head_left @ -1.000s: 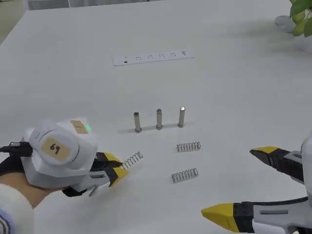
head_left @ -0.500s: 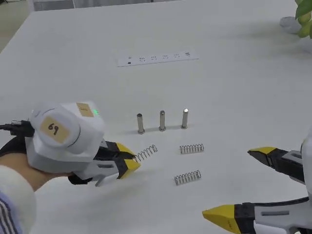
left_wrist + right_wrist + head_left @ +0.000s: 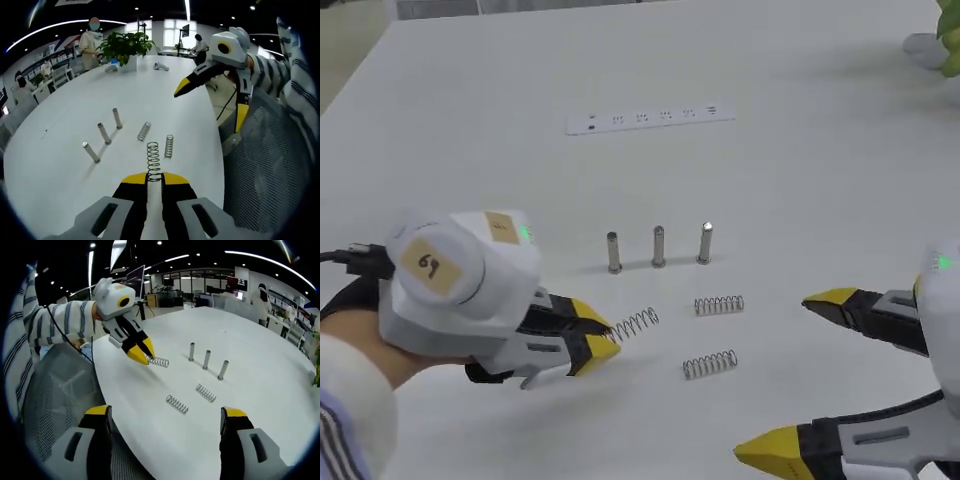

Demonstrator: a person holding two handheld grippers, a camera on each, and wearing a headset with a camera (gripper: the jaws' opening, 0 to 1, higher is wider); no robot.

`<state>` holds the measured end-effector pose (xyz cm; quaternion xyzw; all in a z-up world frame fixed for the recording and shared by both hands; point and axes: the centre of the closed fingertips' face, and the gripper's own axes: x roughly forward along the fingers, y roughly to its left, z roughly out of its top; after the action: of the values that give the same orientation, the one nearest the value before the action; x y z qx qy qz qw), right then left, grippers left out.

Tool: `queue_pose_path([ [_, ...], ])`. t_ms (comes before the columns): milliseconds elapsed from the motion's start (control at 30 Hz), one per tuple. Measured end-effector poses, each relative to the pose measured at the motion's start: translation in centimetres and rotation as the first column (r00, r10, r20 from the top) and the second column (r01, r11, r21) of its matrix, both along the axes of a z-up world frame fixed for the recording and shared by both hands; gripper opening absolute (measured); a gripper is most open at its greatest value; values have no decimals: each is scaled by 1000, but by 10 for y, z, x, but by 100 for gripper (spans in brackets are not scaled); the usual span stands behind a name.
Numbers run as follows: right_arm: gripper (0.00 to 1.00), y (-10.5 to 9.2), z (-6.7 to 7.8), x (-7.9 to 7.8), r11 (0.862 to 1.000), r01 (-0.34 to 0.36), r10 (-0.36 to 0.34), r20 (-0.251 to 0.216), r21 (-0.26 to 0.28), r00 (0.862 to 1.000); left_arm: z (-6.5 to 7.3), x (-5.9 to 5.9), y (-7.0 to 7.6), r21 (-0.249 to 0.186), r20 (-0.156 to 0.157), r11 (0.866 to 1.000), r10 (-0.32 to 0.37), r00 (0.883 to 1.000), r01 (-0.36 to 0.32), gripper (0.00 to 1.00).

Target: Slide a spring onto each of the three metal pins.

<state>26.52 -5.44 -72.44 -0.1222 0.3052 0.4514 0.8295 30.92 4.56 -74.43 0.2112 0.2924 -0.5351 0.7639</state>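
Scanning the white table (image 3: 800, 180), I judge the job barely begun: none of the three pins carries a spring, so all three threadings are left. My right gripper (image 3: 775, 378), the bulkiest thing in the head view, hangs at the near right with its jaws spread wide, gripping nothing and touching nothing. My left gripper (image 3: 600, 338) sits at the near left, jaws pinched almost together on one end of the held spring (image 3: 637, 323). The rest of the coil juts out past the tips, and I cannot tell whether it clears the surface. A power strip (image 3: 650, 118) lies well beyond. The three metal pins (image 3: 658, 246) stand upright in a row mid-table, all bare. The held coil's free end is near the leftmost pin (image 3: 613, 252) but apart from it. The far loose spring (image 3: 719, 305) lies flat just in front of the right-hand pin, and the near loose spring (image 3: 709, 364) lies closer to me.
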Motion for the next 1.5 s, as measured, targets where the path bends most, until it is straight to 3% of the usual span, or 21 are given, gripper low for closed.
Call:
queue_pose_path([
  [100, 85, 3, 0, -2, 999, -45, 45, -3, -3, 999, -5, -5, 2, 18, -39, 1000, 9, 999, -8, 2],
  [300, 83, 7, 6, -2, 995, -96, 96, 3, 12, 995, -10, -10, 3, 49, -32, 999, -23, 999, 24, 2],
  [400, 81, 9, 6, -3, 993, -121, 121, 1, 9, 993, -7, -14, -1, 23, -45, 999, -31, 998, 32, 2],
  [567, 78, 10, 0, -8, 983, -176, 177, -2, -41, 984, -9, -16, -3, 23, -54, 999, -47, 997, 49, 2],
  [867, 73, 20, 1, -8, 971, -235, 236, 9, -35, 972, -10, -21, -8, 27, -54, 995, -91, 994, 92, 2],
  [967, 71, 22, -1, -8, 964, -261, 263, 18, -58, 965, -8, -24, -11, 5, -62, 995, -100, 993, 100, 2],
  [1267, 59, 34, 0, -7, 953, -301, 302, 22, -26, 953, 3, -26, -17, -24, -48, 993, -113, 992, 112, 2],
  [1500, 54, 40, 2, 2, 951, -309, 310, 59, -17, 949, 7, -27, -20, -18, -28, 989, -150, 988, 150, 2],
])
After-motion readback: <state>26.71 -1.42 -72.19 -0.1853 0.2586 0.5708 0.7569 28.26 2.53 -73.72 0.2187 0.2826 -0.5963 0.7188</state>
